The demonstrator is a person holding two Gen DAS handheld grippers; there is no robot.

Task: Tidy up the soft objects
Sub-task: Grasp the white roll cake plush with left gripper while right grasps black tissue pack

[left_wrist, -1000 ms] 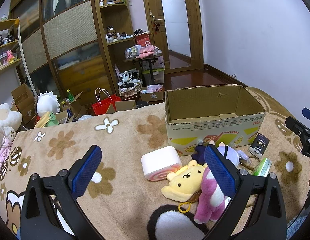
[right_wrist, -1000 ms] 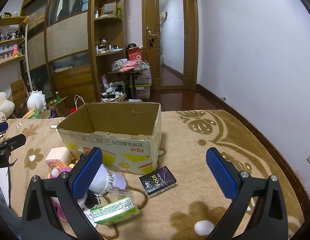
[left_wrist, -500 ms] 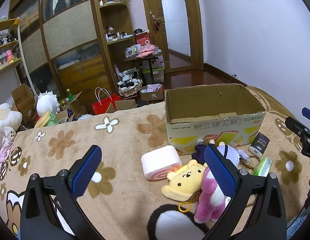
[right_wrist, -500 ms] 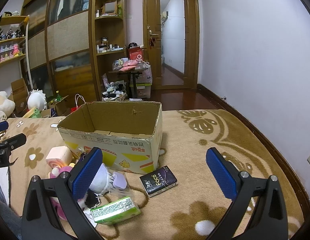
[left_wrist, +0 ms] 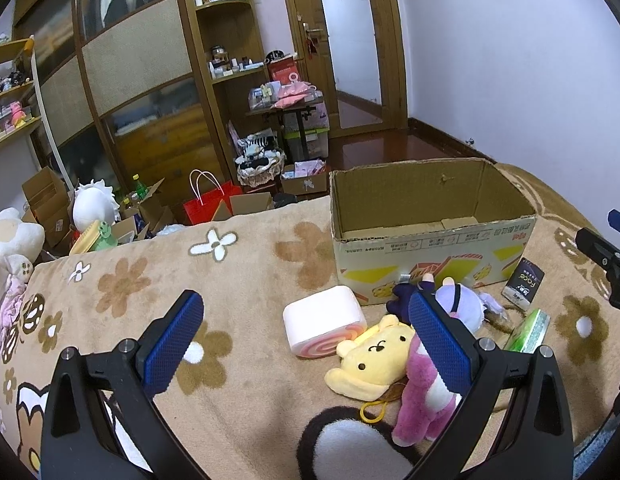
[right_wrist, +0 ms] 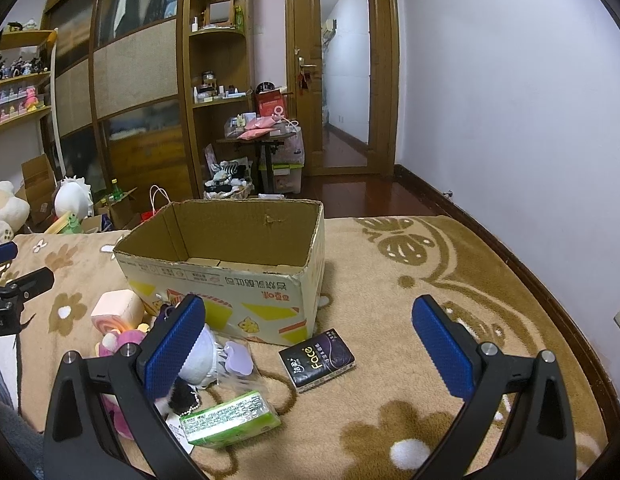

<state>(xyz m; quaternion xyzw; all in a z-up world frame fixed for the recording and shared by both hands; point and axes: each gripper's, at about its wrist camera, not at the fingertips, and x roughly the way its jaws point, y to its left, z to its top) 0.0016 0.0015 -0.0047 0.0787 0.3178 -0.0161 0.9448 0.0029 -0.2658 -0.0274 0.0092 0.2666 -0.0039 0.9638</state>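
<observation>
Status: the task appears not yet begun. The cardboard box (left_wrist: pixel 431 236) stands open on the flower-patterned blanket (left_wrist: pixel 150 276), and what shows of its floor in both wrist views is bare cardboard; no soft object is seen inside.

All items lie outside, just beside the box's printed front wall. Noted in the left wrist view: a pink-and-white roll cushion (left_wrist: pixel 323 326), a yellow bear plush (left_wrist: pixel 375 358) touching it, a pink plush (left_wrist: pixel 419 400) partly behind the gripper finger, and a white-and-purple plush (left_wrist: pixel 463 306) against the box. Near these lie a dark tissue pack (right_wrist: pixel 317 359) and a green tissue pack (right_wrist: pixel 230 420), apart from one another.

Left gripper (left_wrist: pixel 306 340): jaws spread wide, holding nothing, hovering above the blanket short of the plush pile. Right gripper (right_wrist: pixel 308 348): jaws likewise spread wide, empty, raised over the two tissue packs.

Remaining work, as judged: every soft item has to be lifted into the box. Whether the tissue packs count as soft objects cannot be settled from the views.

Risk: the plush toys overlap; a single grasp may drag a neighbour.
</observation>
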